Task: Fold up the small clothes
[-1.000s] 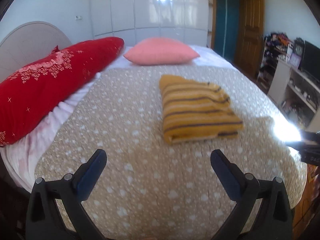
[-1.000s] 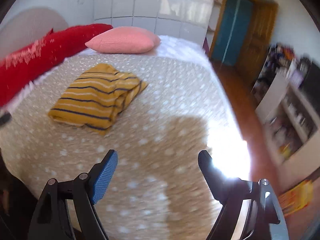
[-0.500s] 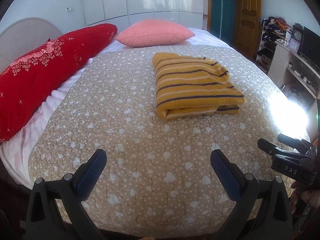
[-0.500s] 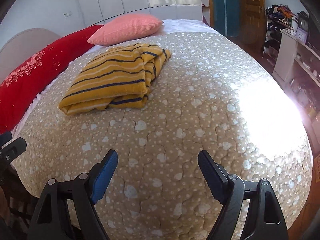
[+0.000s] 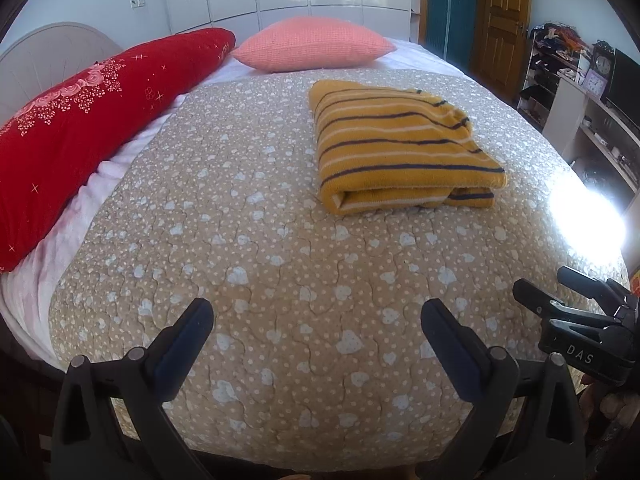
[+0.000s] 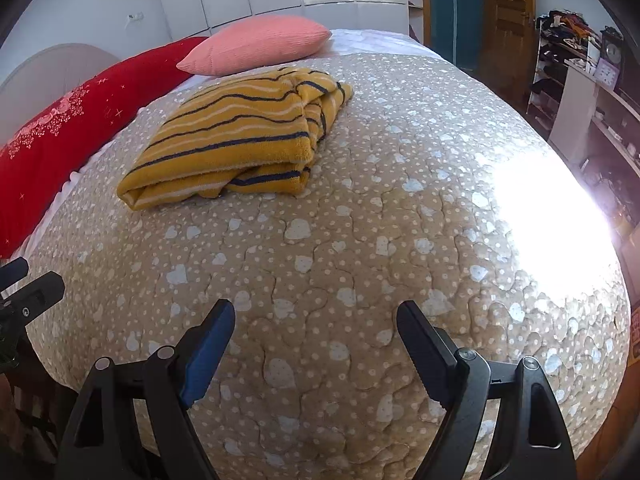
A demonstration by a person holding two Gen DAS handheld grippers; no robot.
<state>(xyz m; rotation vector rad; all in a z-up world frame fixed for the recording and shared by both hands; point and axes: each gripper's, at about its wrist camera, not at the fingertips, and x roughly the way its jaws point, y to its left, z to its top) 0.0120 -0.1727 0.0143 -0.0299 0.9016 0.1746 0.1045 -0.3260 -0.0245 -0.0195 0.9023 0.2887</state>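
A yellow garment with dark and white stripes lies folded into a thick rectangle on the tan quilted bedspread; it also shows in the right wrist view. My left gripper is open and empty, low over the bed's near edge, well short of the garment. My right gripper is open and empty, also near the foot of the bed. The right gripper's body shows at the right edge of the left wrist view.
A long red pillow lies along the left side and a pink pillow at the head. Shelves with clutter and a wooden door stand to the right. Bright sun glare covers the bed's right corner.
Both grippers have drawn back and settled at the foot of the bed. The views are now steady and sharp. The folded garment has not moved.
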